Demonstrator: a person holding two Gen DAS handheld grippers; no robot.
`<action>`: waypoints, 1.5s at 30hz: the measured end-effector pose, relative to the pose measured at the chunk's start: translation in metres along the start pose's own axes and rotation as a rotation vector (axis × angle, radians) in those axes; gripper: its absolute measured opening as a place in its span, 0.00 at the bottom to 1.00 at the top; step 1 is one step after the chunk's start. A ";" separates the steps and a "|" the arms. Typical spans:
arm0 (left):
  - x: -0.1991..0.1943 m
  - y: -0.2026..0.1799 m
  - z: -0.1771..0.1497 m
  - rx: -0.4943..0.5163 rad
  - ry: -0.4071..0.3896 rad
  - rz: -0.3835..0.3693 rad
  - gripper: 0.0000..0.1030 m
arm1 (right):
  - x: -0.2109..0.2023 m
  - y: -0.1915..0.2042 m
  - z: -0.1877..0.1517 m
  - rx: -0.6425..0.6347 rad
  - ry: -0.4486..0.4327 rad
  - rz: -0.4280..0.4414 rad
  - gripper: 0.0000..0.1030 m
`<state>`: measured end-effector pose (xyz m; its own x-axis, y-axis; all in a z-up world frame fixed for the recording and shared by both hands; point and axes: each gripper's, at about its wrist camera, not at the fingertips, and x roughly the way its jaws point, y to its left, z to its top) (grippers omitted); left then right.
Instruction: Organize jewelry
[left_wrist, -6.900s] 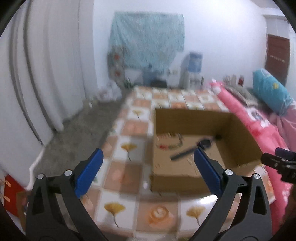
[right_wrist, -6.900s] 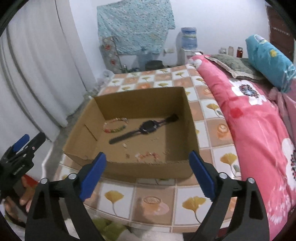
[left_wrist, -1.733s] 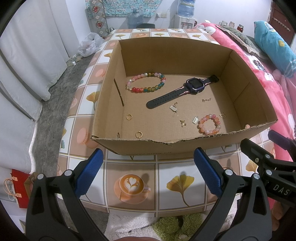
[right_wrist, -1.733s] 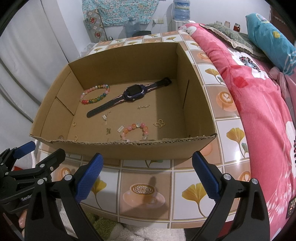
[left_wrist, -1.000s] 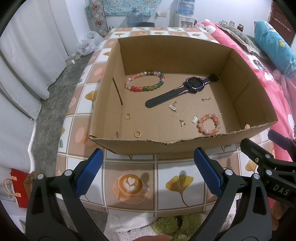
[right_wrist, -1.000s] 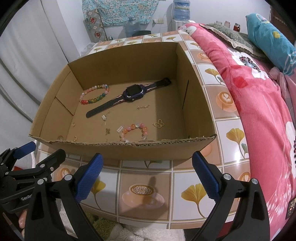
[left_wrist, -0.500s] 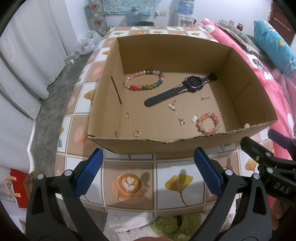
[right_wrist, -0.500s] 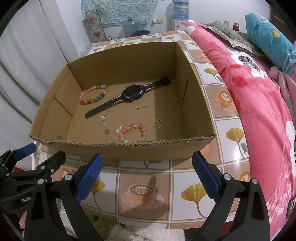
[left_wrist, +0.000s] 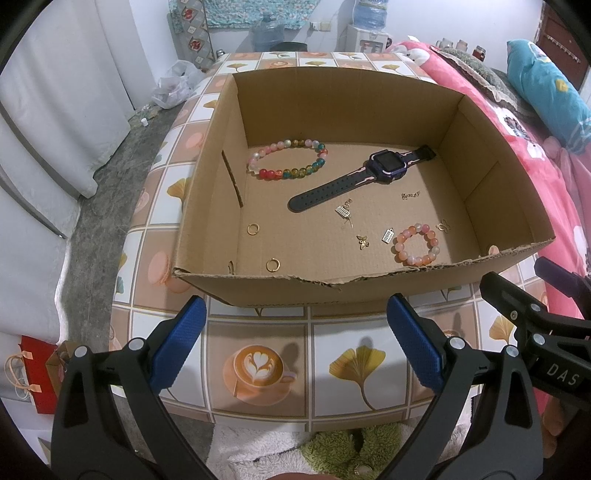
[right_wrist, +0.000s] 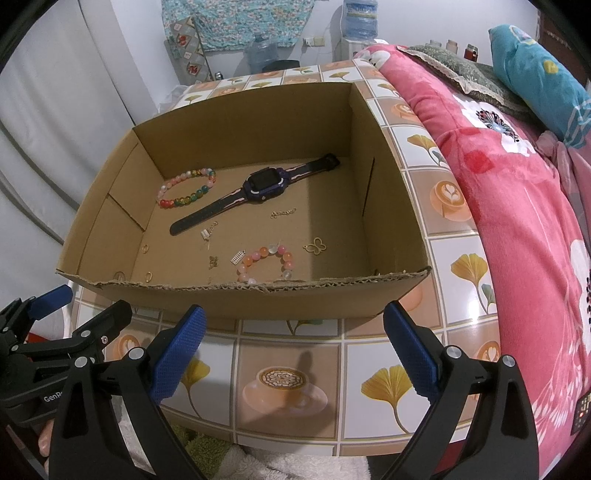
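Observation:
An open cardboard box (left_wrist: 280, 290) (right_wrist: 295, 299) stands on the tiled table. In it lie a multicoloured bead bracelet (left_wrist: 288, 158) (right_wrist: 186, 187), a dark smartwatch (left_wrist: 364, 176) (right_wrist: 255, 192), a small pink bead bracelet (left_wrist: 416, 244) (right_wrist: 266, 264), two gold rings (left_wrist: 253, 229) (left_wrist: 273, 264) and several small gold charms (left_wrist: 364, 242) (right_wrist: 316, 246). My left gripper (left_wrist: 295, 343) is open and empty, just short of the box's near wall. My right gripper (right_wrist: 293, 345) is open and empty, also before the near wall.
The table (left_wrist: 354, 365) has a tile-pattern cover with coffee cups and ginkgo leaves. A pink floral blanket (right_wrist: 517, 221) and a teal pillow (right_wrist: 535, 70) lie to the right. White curtains (left_wrist: 55, 110) hang left; a green rug (left_wrist: 332, 454) lies below.
Over seven seconds both grippers came closer and higher, looking down into the box. In the last second the views hardly shift; both stay open.

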<state>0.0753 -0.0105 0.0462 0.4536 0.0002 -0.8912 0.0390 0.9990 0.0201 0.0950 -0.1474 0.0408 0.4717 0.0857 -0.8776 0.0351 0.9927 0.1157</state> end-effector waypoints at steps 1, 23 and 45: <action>0.000 0.000 0.000 0.000 0.000 0.000 0.92 | 0.001 0.000 0.000 0.000 0.000 -0.001 0.91; 0.001 0.001 0.000 0.000 0.003 -0.001 0.92 | 0.001 0.001 0.000 0.000 0.002 -0.002 0.91; 0.002 0.001 -0.001 0.000 0.006 -0.001 0.92 | 0.001 0.001 0.000 -0.002 0.003 -0.003 0.91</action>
<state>0.0751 -0.0094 0.0436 0.4478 -0.0010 -0.8941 0.0400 0.9990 0.0190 0.0960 -0.1466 0.0399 0.4689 0.0834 -0.8793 0.0341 0.9931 0.1124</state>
